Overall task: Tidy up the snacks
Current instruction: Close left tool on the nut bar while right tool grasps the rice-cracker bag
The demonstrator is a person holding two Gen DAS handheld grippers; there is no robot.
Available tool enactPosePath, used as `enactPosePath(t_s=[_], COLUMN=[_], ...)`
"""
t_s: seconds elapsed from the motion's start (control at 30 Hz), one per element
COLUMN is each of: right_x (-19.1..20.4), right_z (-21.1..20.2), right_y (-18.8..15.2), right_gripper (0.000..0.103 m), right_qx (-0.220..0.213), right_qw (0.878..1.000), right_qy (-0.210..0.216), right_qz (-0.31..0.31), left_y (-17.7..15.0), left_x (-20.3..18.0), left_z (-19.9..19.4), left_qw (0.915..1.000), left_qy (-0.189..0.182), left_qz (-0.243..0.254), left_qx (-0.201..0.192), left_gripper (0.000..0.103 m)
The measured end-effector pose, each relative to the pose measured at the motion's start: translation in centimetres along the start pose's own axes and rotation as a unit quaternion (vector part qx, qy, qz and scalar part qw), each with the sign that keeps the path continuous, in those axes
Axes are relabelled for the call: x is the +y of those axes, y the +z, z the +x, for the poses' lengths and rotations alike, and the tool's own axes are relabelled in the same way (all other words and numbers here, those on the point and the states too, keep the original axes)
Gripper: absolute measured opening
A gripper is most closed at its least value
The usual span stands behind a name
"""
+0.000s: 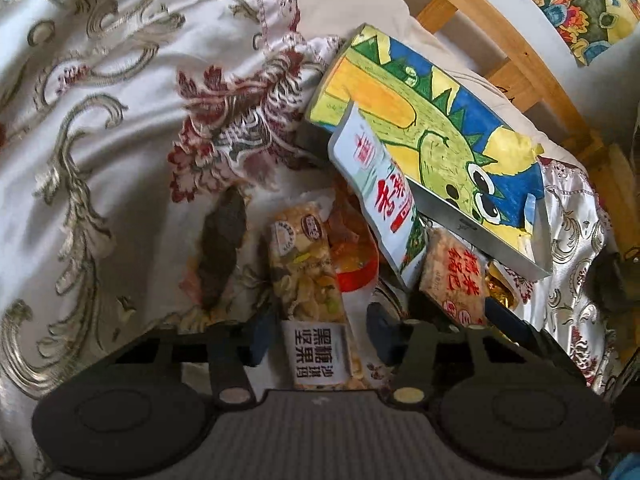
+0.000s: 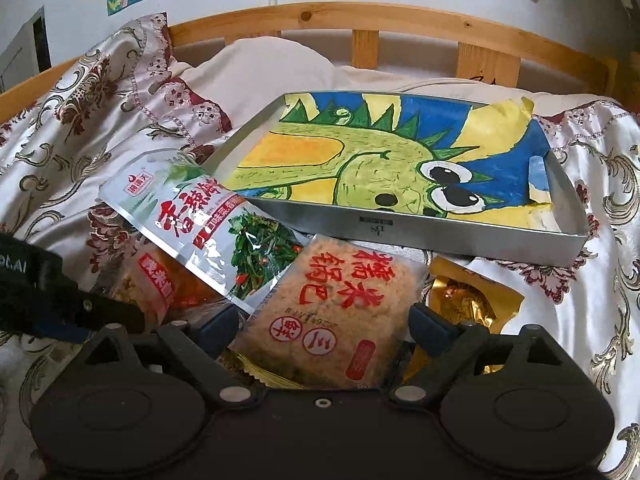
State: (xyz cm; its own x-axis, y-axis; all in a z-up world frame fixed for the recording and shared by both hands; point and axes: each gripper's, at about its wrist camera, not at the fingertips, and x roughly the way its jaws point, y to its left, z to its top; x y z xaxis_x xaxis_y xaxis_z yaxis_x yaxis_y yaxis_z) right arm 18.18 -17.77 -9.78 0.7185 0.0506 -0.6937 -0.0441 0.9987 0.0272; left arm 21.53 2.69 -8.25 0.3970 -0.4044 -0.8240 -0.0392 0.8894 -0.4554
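Rumpled satin bedspread [image 1: 100,128] gave poor footing, so the left gripper [image 1: 316,336], fingers straddling the nut bar [image 1: 308,276], and the right gripper [image 2: 324,320], spread around the rice cracker pack [image 2: 332,304], risked dragging neighbouring packets.

You are looking at a bed [image 2: 460,30] with a wooden rail, wearing a shiny flowery cover [image 2: 100,112]. A metal tray [image 2: 420,228] with a dinosaur drawing is sitting on the cover. Snack packets are lying just in front of it: a nut bar [image 1: 306,268], a rice cracker pack [image 2: 332,304], a gold packet [image 2: 472,296].
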Motion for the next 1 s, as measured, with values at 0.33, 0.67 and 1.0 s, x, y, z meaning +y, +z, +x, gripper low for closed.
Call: enactPosePath(t_s=[0.33, 0.67, 1.0], right_x=[0.4, 0.5, 0.7], right_z=[-0.2, -0.5, -2.3], right_y=[0.0, -0.2, -0.1], right_gripper=[0.09, 0.085, 0.083], right_qx=[0.007, 0.011, 0.023], right_qw=[1.0, 1.0, 1.0], right_qy=[0.008, 0.004, 0.003], right_qz=[0.0, -0.002, -0.016], left_y=[-0.1, -0.4, -2.5], left_x=[0.6, 0.5, 0.8], left_z=[0.6, 0.6, -2.0], left_qw=[1.0, 0.9999, 0.9983], left_qy=[-0.001, 0.011, -0.017], left_qz=[0.0, -0.01, -0.056], left_qx=[0.0, 0.006, -0.003], left_gripper=[0.043, 0.042, 0.041])
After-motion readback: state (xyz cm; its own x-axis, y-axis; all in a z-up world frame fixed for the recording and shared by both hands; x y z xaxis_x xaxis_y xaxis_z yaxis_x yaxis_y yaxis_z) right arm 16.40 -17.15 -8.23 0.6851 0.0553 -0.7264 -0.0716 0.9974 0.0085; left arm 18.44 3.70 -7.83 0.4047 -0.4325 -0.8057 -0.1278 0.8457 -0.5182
